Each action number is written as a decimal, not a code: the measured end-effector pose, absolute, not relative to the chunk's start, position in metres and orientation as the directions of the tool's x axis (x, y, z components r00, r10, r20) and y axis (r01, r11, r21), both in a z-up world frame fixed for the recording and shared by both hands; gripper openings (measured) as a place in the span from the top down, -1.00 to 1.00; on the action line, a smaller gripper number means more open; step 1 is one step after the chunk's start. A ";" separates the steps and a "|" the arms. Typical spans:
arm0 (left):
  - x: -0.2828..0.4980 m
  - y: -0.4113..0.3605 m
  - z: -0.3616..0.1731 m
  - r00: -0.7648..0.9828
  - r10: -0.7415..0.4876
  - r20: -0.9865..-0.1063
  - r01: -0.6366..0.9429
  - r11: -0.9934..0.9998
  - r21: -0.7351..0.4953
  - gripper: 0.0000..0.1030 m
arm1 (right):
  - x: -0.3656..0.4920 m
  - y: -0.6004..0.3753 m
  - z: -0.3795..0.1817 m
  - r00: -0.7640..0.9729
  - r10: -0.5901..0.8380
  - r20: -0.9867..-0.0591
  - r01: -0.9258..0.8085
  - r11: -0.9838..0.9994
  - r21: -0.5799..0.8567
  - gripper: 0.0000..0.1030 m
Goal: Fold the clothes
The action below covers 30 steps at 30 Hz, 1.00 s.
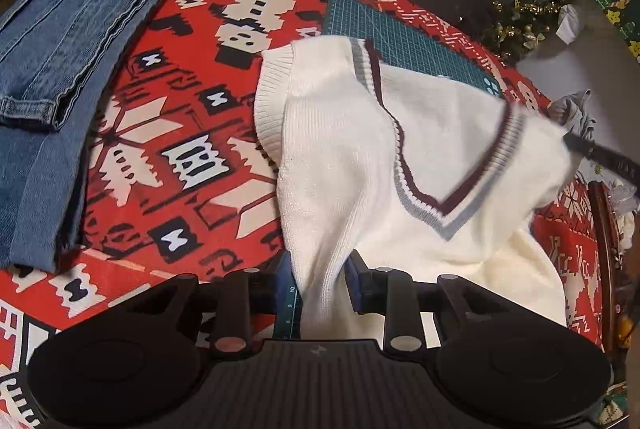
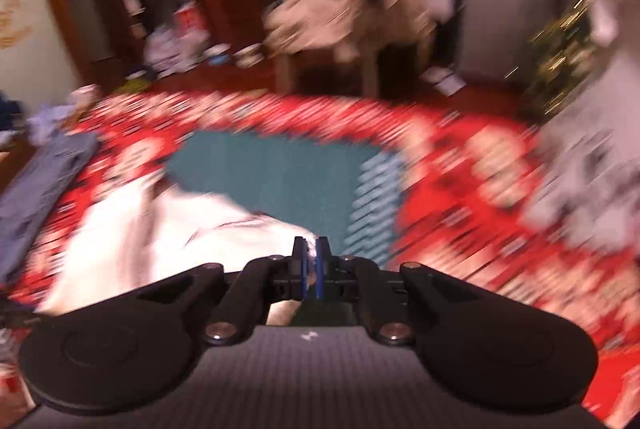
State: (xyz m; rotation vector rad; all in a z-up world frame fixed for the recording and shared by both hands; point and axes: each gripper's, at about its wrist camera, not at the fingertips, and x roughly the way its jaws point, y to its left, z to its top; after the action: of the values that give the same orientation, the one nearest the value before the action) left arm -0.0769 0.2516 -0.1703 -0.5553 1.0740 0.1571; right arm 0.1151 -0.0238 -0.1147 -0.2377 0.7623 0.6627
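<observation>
A white knit V-neck vest (image 1: 420, 157) with maroon and grey trim is lifted above the red patterned cloth (image 1: 192, 133). My left gripper (image 1: 320, 289) is shut on a bunched fold of its near edge. The right gripper shows as a dark blurred shape (image 1: 596, 153) at the vest's far right shoulder. In the right wrist view, heavily blurred, my right gripper (image 2: 311, 261) is shut on a thin edge of the white vest (image 2: 152, 225), which trails to the left over the green cutting mat (image 2: 276, 173).
Folded blue jeans (image 1: 68, 77) lie at the left on the red cloth. A green cutting mat (image 1: 404, 41) lies under the vest's far side. A grey garment (image 1: 576, 109) sits at the right edge. Beige clothes drape a chair (image 2: 360, 1) beyond the table.
</observation>
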 end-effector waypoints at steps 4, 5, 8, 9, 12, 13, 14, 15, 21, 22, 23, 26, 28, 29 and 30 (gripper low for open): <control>-0.072 0.250 -0.164 0.494 -0.139 -0.858 -0.356 0.868 -0.345 0.37 | 0.128 -0.030 -0.127 0.560 0.428 -0.709 -0.639 0.768 -0.042 0.89; -0.071 0.251 -0.161 0.500 -0.136 -0.855 -0.346 0.874 -0.342 0.35 | 0.129 -0.029 -0.135 0.542 0.420 -0.728 -0.644 0.764 -0.039 0.86; -0.067 0.255 -0.151 0.527 -0.126 -0.840 -0.312 0.891 -0.330 0.23 | 0.133 -0.029 -0.147 0.517 0.416 -0.749 -0.645 0.764 -0.020 0.70; -0.064 0.259 -0.147 0.539 -0.120 -0.834 -0.301 0.897 -0.324 0.21 | 0.134 -0.030 -0.148 0.515 0.418 -0.748 -0.642 0.767 -0.013 0.59; -0.051 0.272 -0.135 0.567 -0.094 -0.818 -0.268 0.918 -0.291 0.20 | 0.138 -0.033 -0.151 0.510 0.426 -0.747 -0.634 0.773 0.008 0.51; -0.045 0.277 -0.131 0.580 -0.086 -0.810 -0.254 0.926 -0.281 0.20 | 0.140 -0.033 -0.152 0.509 0.429 -0.746 -0.631 0.775 0.015 0.43; -0.037 0.281 -0.129 0.591 -0.077 -0.803 -0.238 0.934 -0.265 0.20 | 0.141 -0.034 -0.153 0.507 0.432 -0.746 -0.629 0.777 0.022 0.39; -0.029 0.285 -0.127 0.599 -0.067 -0.798 -0.223 0.943 -0.246 0.20 | 0.143 -0.035 -0.154 0.506 0.434 -0.745 -0.626 0.779 0.029 0.34; 0.028 0.296 -0.137 0.610 -0.061 -0.790 -0.102 0.983 -0.155 0.21 | 0.162 -0.030 -0.163 0.466 0.449 -0.762 -0.632 0.772 0.068 0.33; 0.035 0.296 -0.141 0.607 -0.063 -0.793 -0.088 0.985 -0.146 0.21 | 0.166 -0.027 -0.165 0.454 0.446 -0.771 -0.635 0.769 0.071 0.34; 0.042 0.296 -0.145 0.603 -0.065 -0.795 -0.074 0.988 -0.137 0.21 | 0.169 -0.023 -0.169 0.442 0.445 -0.779 -0.641 0.764 0.073 0.34; 0.057 0.294 -0.156 0.591 -0.075 -0.803 -0.020 0.994 -0.108 0.21 | 0.170 -0.015 -0.182 0.410 0.436 -0.801 -0.665 0.744 0.063 0.34; 0.064 0.291 -0.164 0.576 -0.077 -0.814 0.011 0.996 -0.086 0.21 | 0.167 -0.011 -0.190 0.398 0.424 -0.813 -0.681 0.731 0.048 0.34; 0.066 0.290 -0.167 0.566 -0.079 -0.821 0.024 0.997 -0.079 0.21 | 0.164 -0.011 -0.192 0.397 0.424 -0.814 -0.686 0.726 0.044 0.34; 0.068 0.289 -0.170 0.554 -0.083 -0.828 0.037 0.996 -0.075 0.21 | 0.162 -0.010 -0.193 0.395 0.424 -0.815 -0.691 0.721 0.040 0.34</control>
State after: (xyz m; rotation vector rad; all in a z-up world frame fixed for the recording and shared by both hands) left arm 0.0682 0.2892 -0.1700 -0.0512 0.9814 -0.0709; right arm 0.1617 -0.0097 -0.1935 -0.3290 0.9204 0.7231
